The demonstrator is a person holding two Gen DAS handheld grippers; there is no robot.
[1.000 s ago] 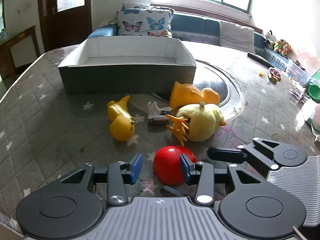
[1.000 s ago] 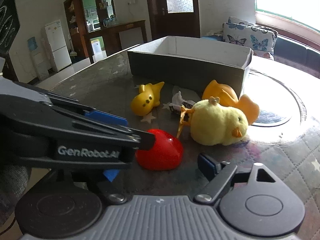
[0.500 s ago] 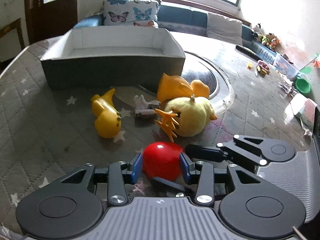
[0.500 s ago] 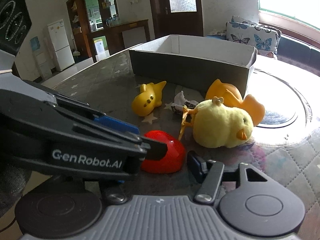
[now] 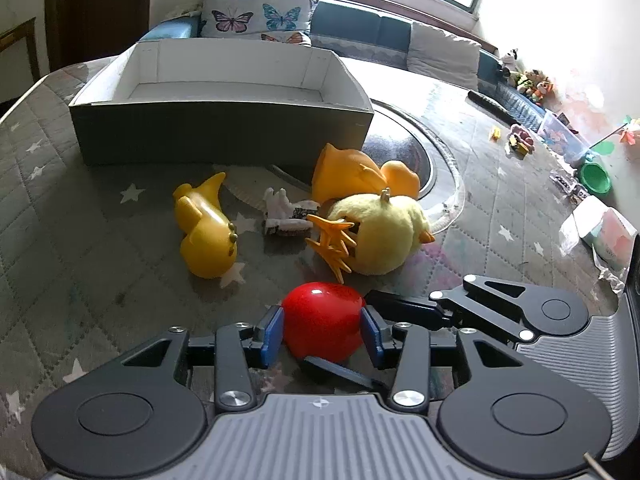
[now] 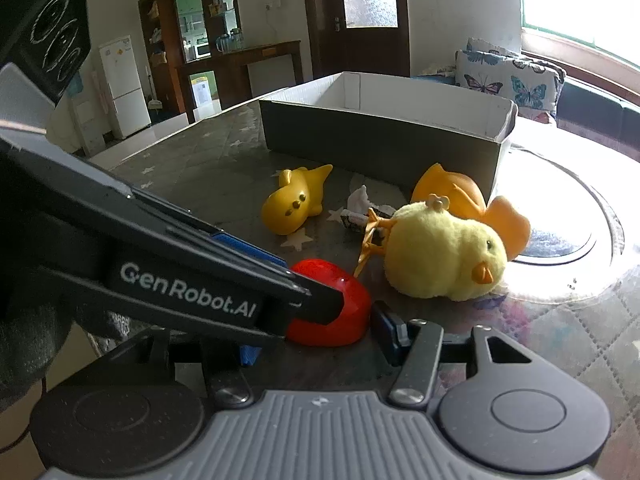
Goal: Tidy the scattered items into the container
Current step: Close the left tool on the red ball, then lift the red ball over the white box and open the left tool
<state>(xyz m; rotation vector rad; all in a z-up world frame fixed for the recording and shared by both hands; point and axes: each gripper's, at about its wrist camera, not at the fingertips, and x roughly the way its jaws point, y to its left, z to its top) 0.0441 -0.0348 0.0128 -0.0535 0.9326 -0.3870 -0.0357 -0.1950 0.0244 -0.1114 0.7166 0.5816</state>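
Now left tool (image 5: 322, 330) pinches glossy rounded red toy (image 5: 322, 320).

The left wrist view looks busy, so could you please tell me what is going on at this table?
A person is tidying toys into the empty grey cardboard box. The left gripper has its jaws on either side of the glossy red rounded toy, which seems to be still on the quilted table cover. The right gripper waits open beside it. The yellow plastic duck, fluffy yellow plush chick and orange rubber duck lie scattered outside the box.
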